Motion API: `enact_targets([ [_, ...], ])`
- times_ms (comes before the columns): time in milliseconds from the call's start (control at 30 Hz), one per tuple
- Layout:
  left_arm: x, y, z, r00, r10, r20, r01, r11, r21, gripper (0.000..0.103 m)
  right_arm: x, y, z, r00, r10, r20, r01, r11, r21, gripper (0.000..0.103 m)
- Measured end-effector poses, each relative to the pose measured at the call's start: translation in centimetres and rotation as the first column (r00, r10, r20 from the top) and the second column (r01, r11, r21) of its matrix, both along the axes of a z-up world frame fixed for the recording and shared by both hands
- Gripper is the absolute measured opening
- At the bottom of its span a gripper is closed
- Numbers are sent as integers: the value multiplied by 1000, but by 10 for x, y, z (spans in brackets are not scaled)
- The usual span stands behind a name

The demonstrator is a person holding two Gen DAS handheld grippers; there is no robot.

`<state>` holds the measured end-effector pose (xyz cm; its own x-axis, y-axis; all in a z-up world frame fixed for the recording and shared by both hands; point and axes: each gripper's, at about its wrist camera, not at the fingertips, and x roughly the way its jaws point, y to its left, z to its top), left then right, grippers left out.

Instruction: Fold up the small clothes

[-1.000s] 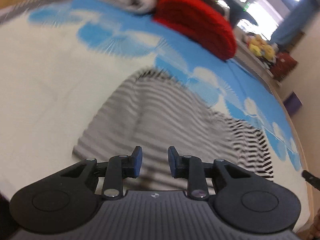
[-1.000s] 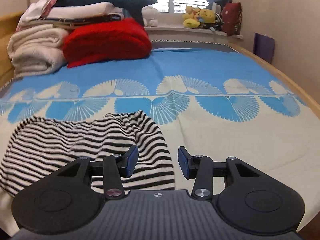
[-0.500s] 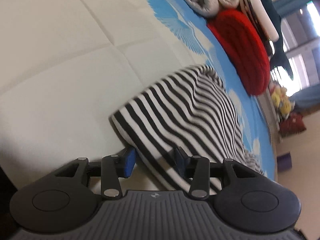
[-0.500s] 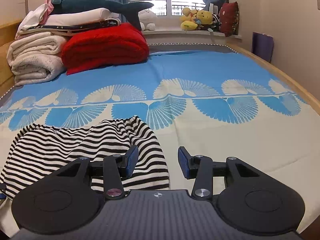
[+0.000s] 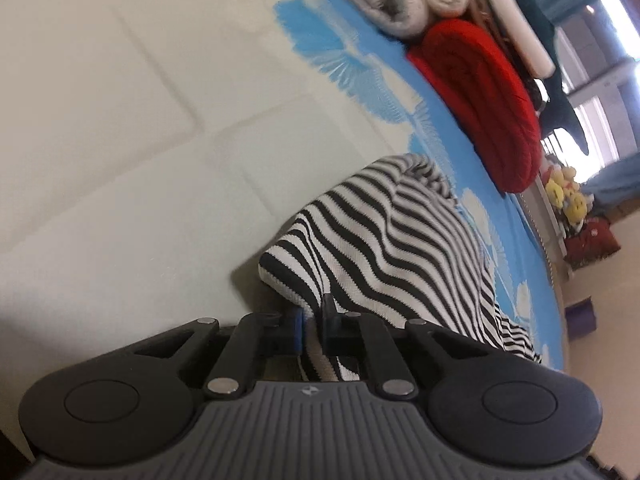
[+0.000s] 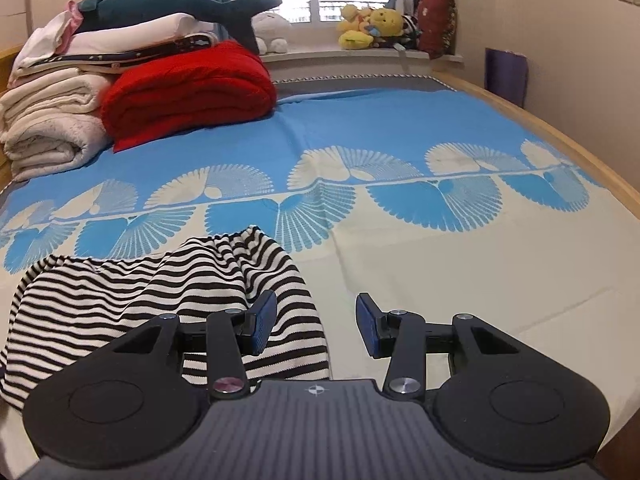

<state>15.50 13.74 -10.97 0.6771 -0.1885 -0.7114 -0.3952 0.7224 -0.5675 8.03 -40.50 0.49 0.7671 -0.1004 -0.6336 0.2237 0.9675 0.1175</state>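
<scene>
We see a red blanket (image 6: 188,92) beside stacked white bedding (image 6: 52,128) on the bedspread (image 6: 400,128). A plush shark (image 6: 192,8) tops the stack; yellow toys (image 6: 372,26) sit by the window.

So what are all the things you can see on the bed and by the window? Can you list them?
striped garment: one, black and white, near part of the bed, its corner between the left gripper's pads
bedspread: one, blue and cream with fan shapes, covering the bed
red blanket: one, red, folded, far left of the bed
cream blankets: a folded stack, cream, left of the red blanket
shark plush: one, dark teal, on top of the stack
yellow plush toys: several, windowsill
dark red cushion: one, windowsill
left gripper: one, black, jaws closing on the garment's corner
right gripper: one, black, open, nothing between its pads
</scene>
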Motion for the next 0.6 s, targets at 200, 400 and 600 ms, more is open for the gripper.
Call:
enact_targets([
  [200, -16, 20, 45, 998, -10, 57, 2, 992, 126, 7, 8, 1, -1, 997, -79, 1, 79, 995, 55, 45],
  [400, -23, 56, 51, 984, 107, -140, -57, 946, 320, 7, 16, 12, -3, 995, -98, -7, 98, 991, 96, 45],
  [600, -11, -28, 121, 995, -95, 9, 73, 818, 570, 7, 20, 16, 1, 998, -69, 17, 67, 993, 98, 45],
])
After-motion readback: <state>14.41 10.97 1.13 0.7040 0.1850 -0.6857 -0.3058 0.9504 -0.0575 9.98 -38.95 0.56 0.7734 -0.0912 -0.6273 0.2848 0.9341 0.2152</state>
